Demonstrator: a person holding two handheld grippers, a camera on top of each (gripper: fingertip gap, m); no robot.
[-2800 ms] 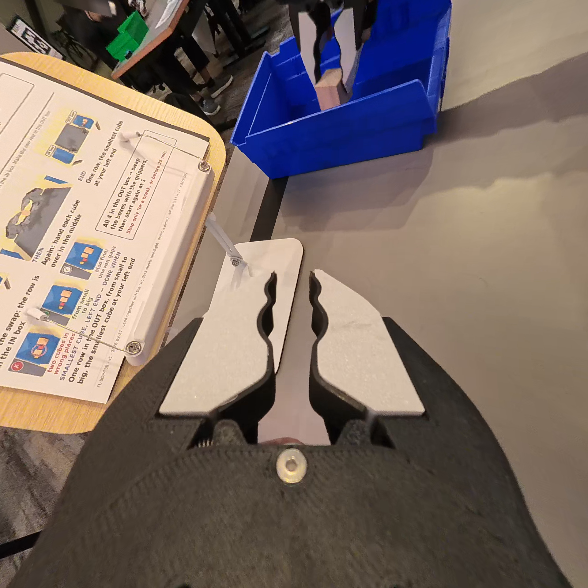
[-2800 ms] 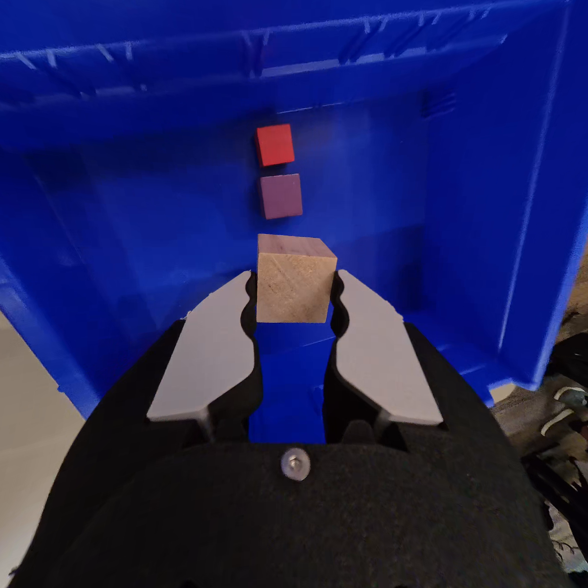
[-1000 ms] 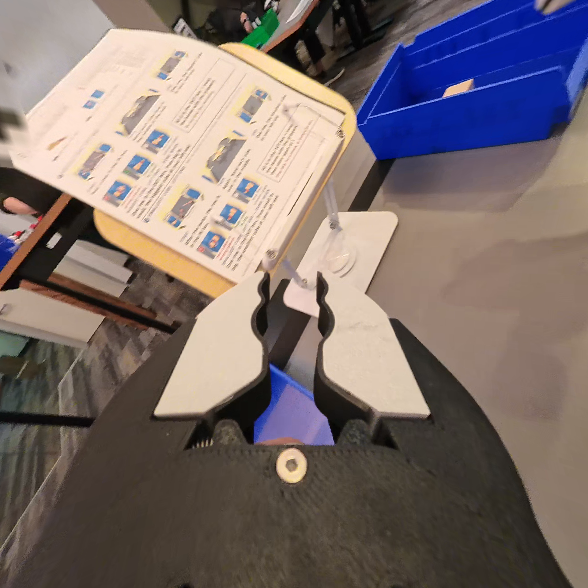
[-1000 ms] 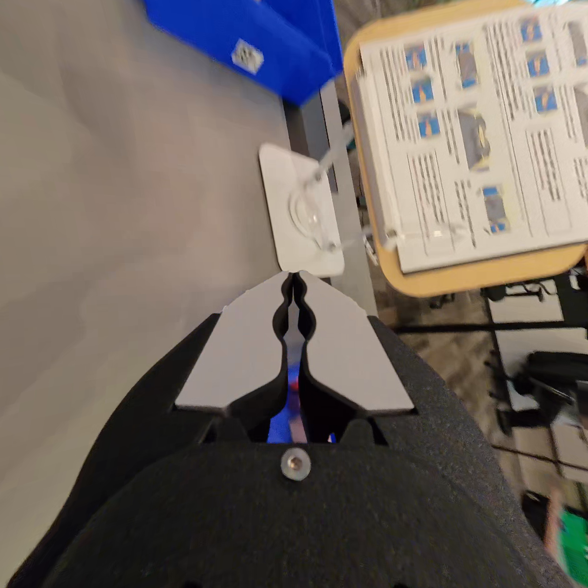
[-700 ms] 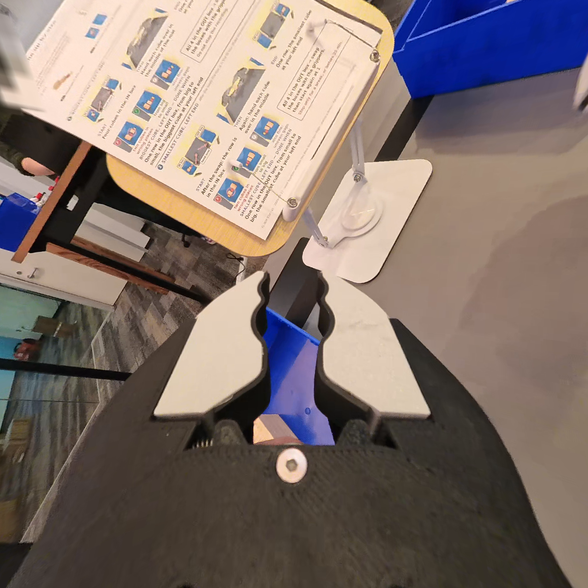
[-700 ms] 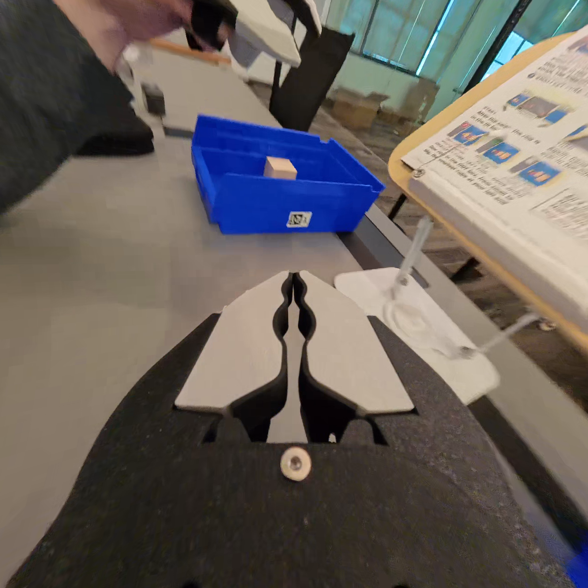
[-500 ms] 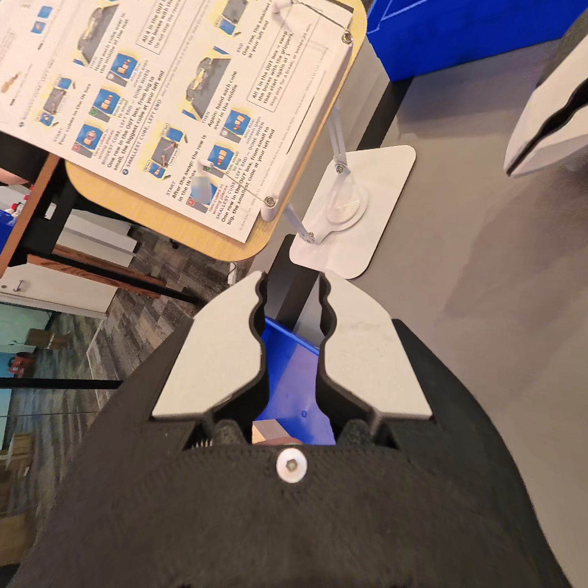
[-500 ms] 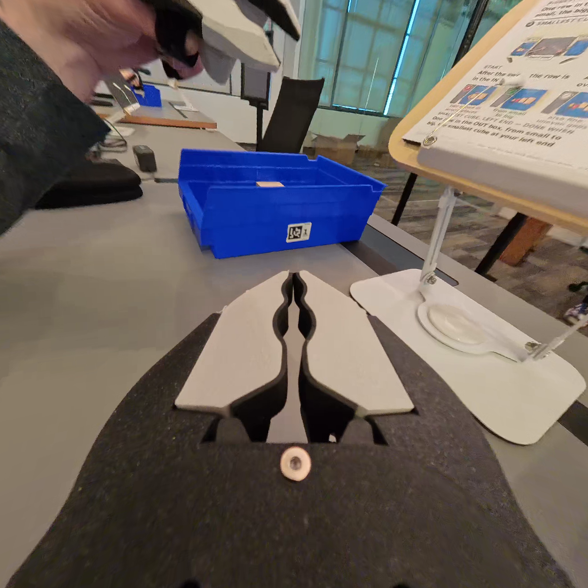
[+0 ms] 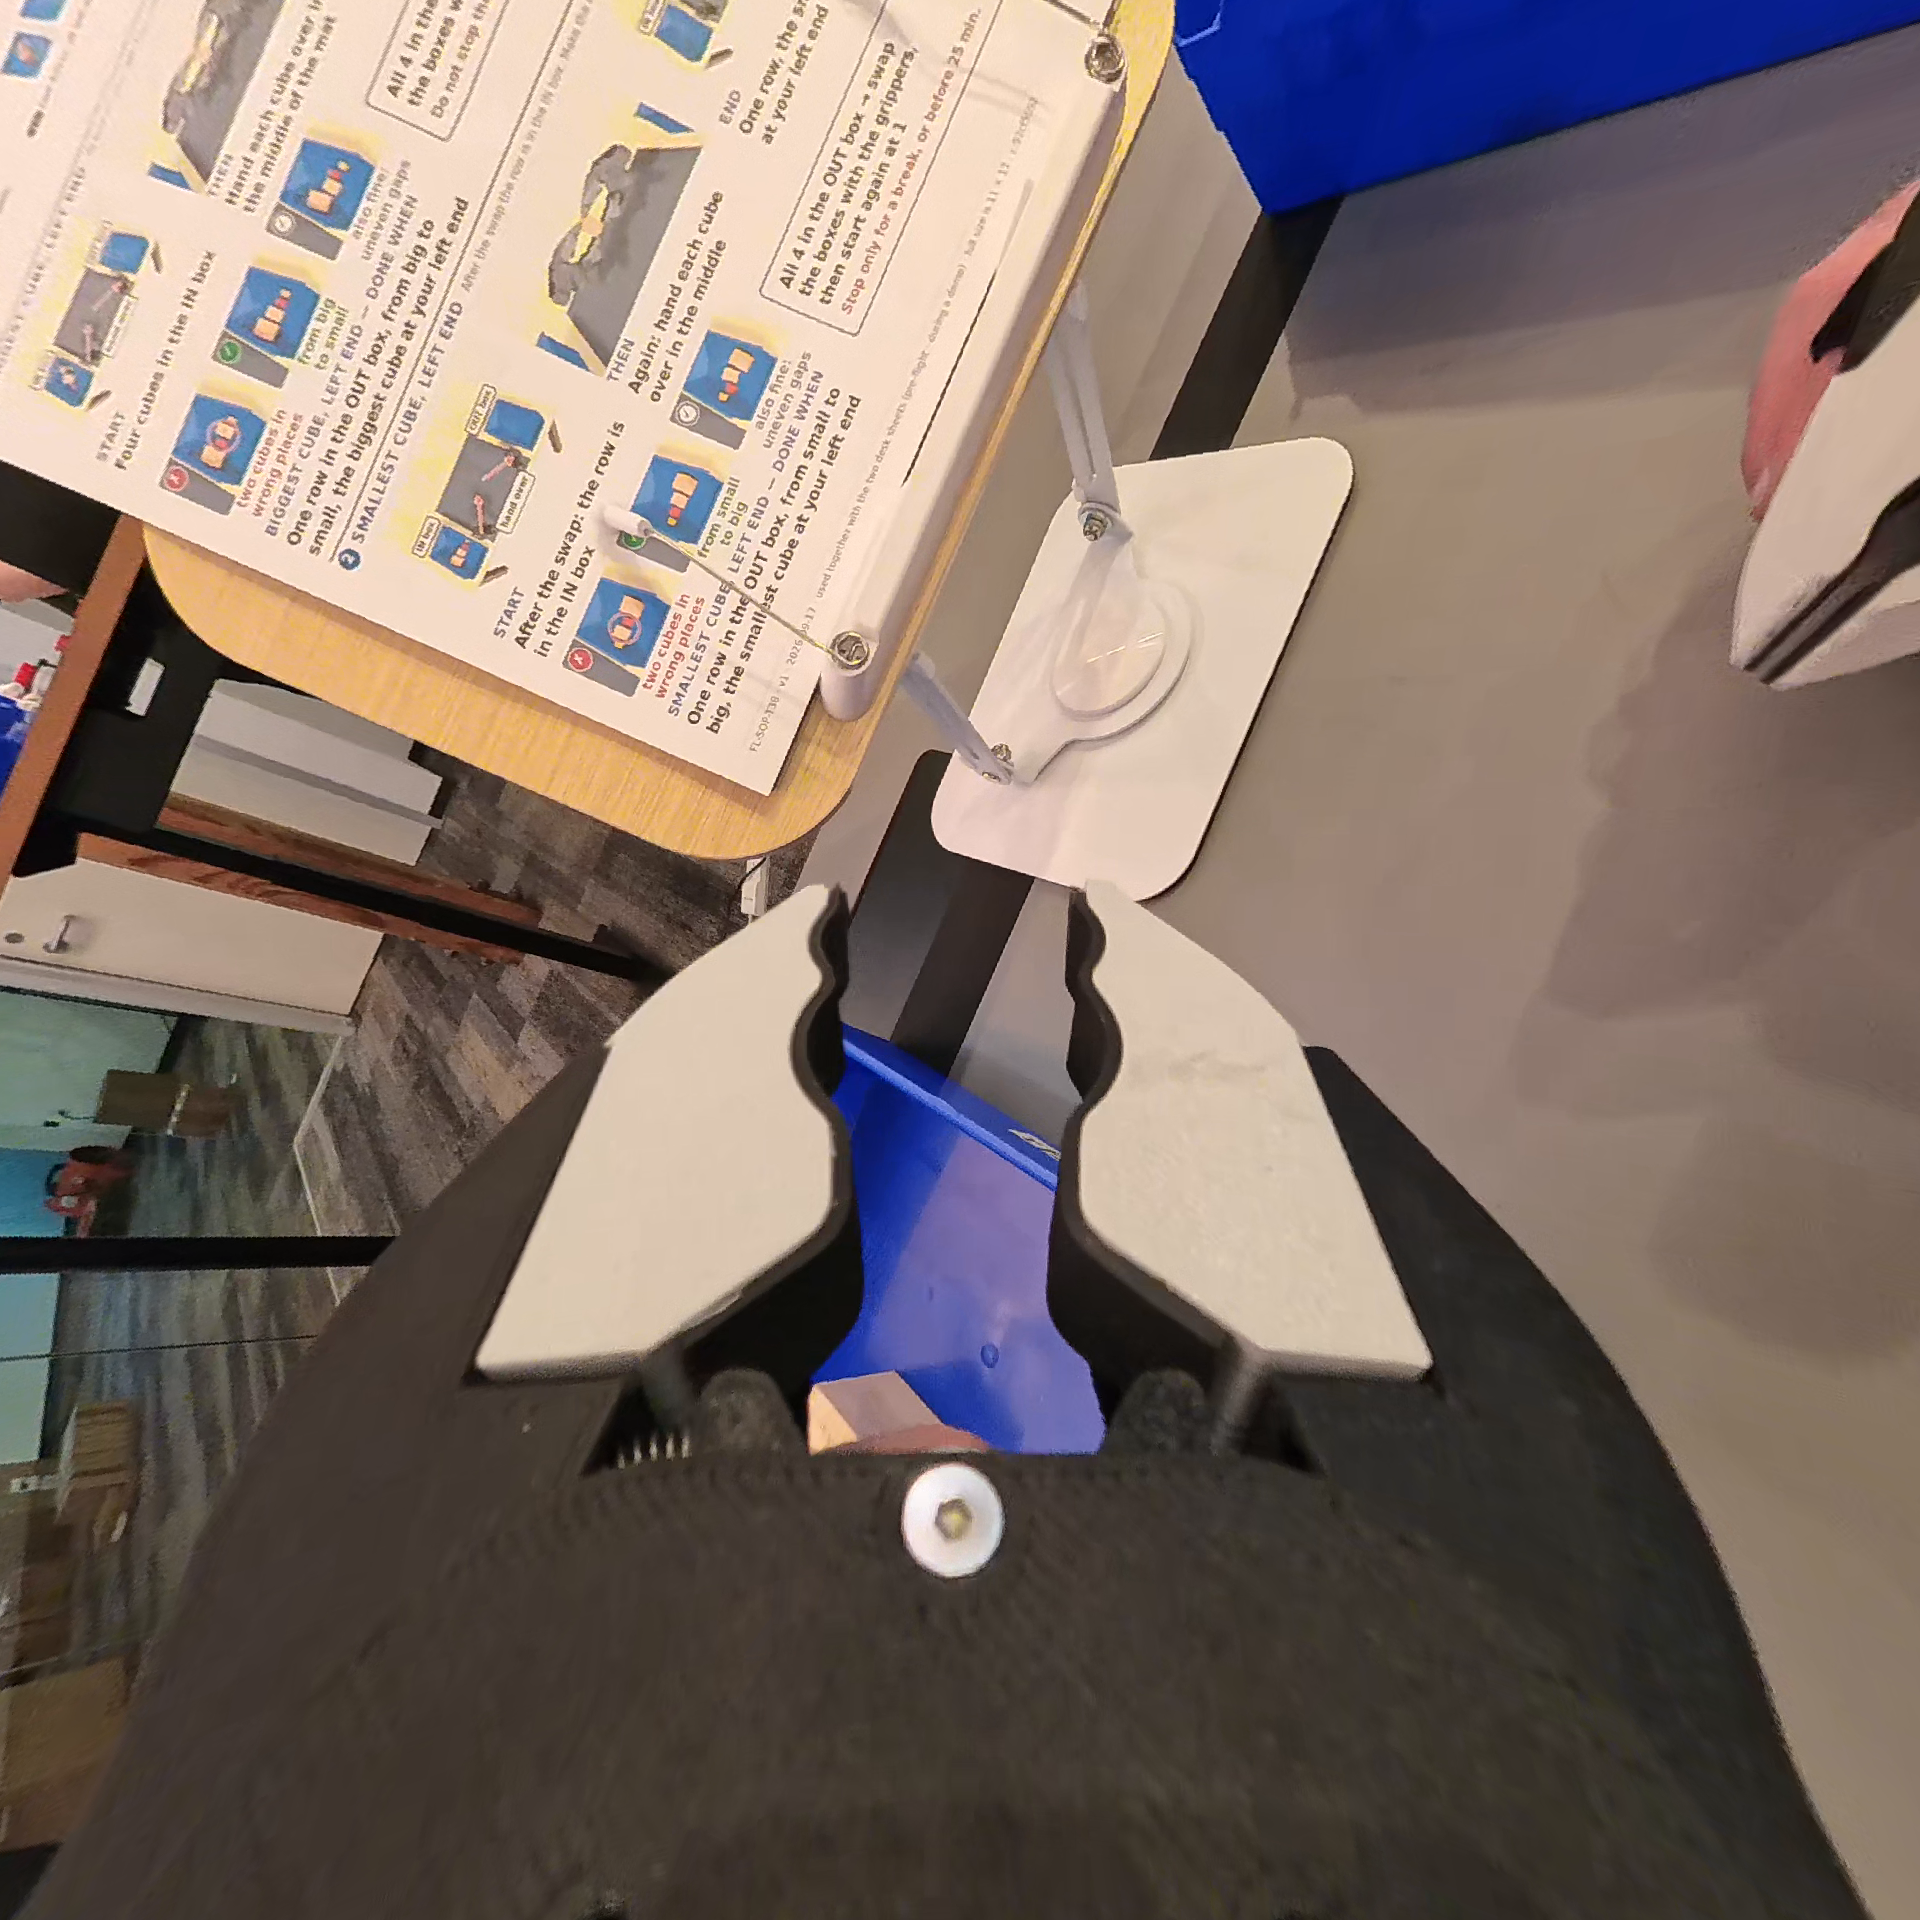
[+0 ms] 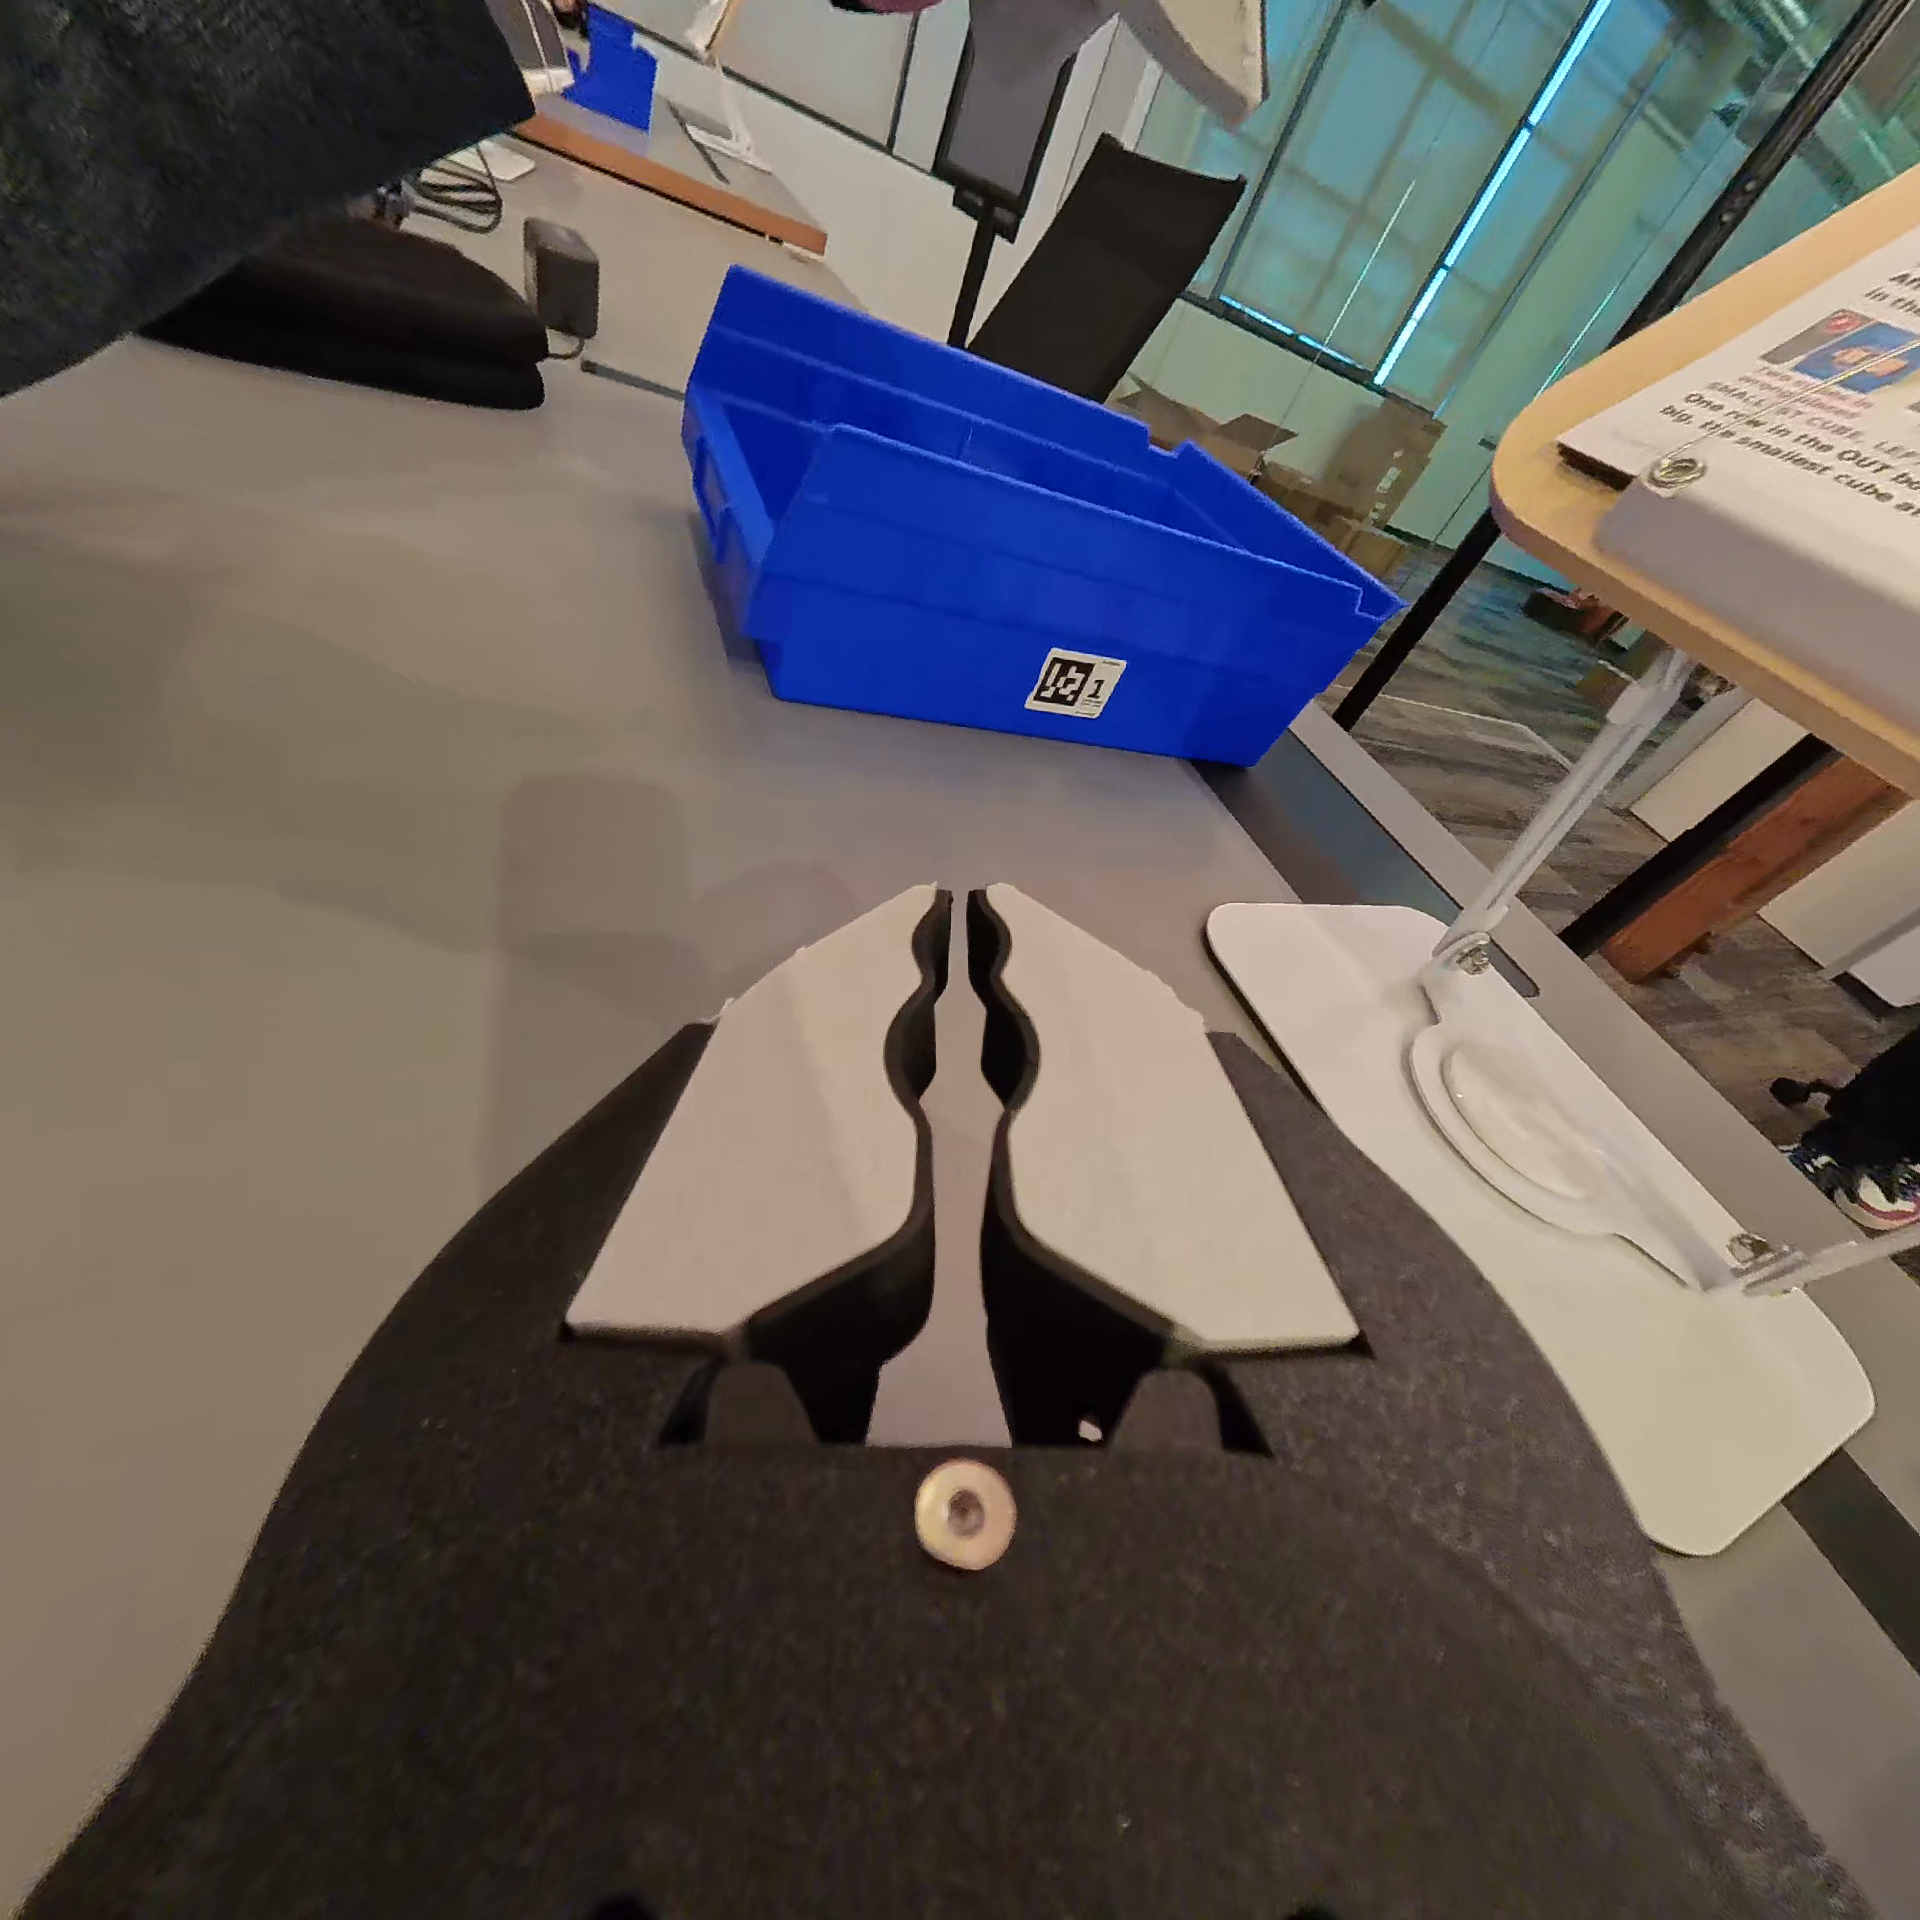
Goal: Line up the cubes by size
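Left tongs (image 9: pixel 956 914) stand parted and bare above a blue bin (image 9: pixel 935 1174) just beneath them, where a wooden cube (image 9: pixel 862 1413) peeks near their base; our right tongs (image 10: pixel 958 896) are pinched together on nothing over the grey desk (image 10: pixel 312 831). We judge we're fetching the next cube: lower and straddle it. Only its corner shows, so no long axis can be read

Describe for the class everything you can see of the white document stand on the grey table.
The white stand has a flat, rounded-corner base plate lying on the grey table near its edge. A round disc on the plate anchors thin jointed arms that rise to a tilted wooden board carrying a printed instruction sheet. It looks like painted metal. Neither gripper touches it.
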